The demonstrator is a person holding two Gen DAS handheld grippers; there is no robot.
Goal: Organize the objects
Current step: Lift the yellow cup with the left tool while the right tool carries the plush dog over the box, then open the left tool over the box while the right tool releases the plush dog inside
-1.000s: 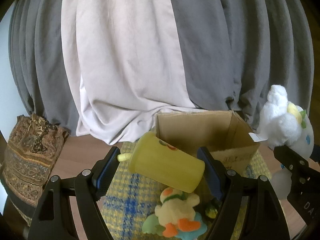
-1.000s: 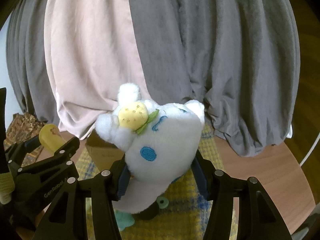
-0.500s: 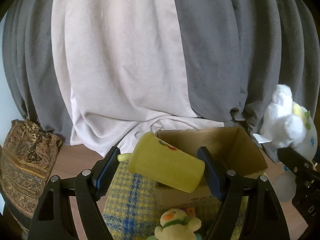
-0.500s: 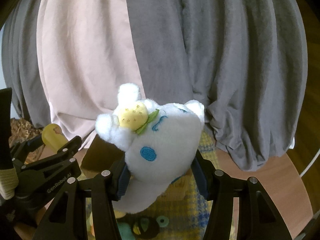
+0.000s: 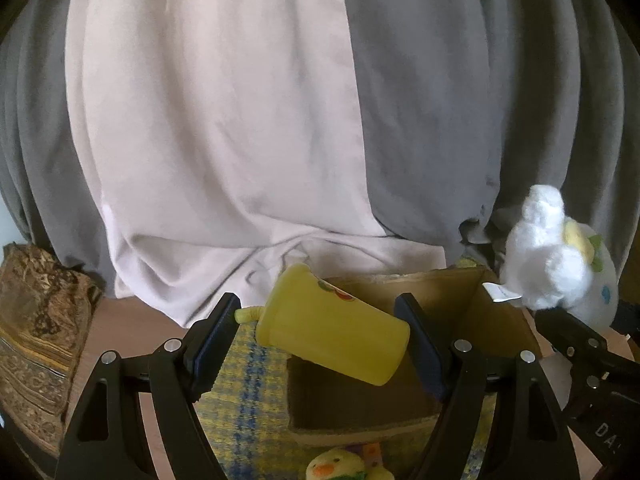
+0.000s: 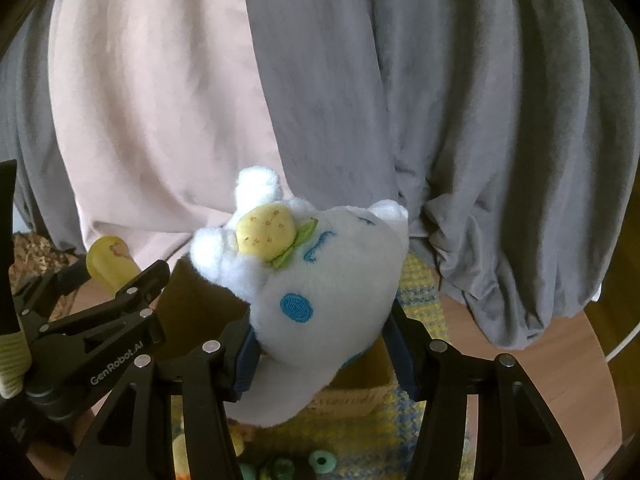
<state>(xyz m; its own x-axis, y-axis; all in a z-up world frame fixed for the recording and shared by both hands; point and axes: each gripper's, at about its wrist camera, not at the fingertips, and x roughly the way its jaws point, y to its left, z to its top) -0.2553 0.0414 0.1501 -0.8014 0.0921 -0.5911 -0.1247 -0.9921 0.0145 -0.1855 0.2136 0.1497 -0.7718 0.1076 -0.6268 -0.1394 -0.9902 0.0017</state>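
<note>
Gripping a yellow cup (image 5: 332,330) across its length, the left claw (image 5: 320,336) holds it tilted, its rim end against the right pad and a short yellow straw (image 5: 247,314) poking from the lid end toward the left pad. The cup hangs above the near left corner of an open cardboard box (image 5: 496,324), which sits on a yellow and blue woven mat (image 5: 236,392) spread over a wooden surface (image 5: 120,328).

Beside it, the right claw (image 6: 322,344) is closed on a white plush toy (image 6: 320,280), its blue pads pressed into the soft body on both sides. The toy has a yellow strawberry-like patch (image 6: 264,234) with green leaves on top, blue stitched marks and a blue round spot. From the left wrist view the same toy shows at the right edge, level with the box's far right corner, a white tag hanging over the box rim.

A small yellow plush (image 5: 340,466) with orange markings lies on the mat in front of the box, and some green rings (image 6: 322,460) lie near it. Grey and pale pink curtains (image 5: 240,120) hang behind, their hems pooling on the surface. A brown patterned cloth (image 5: 36,320) is folded at the far left.
</note>
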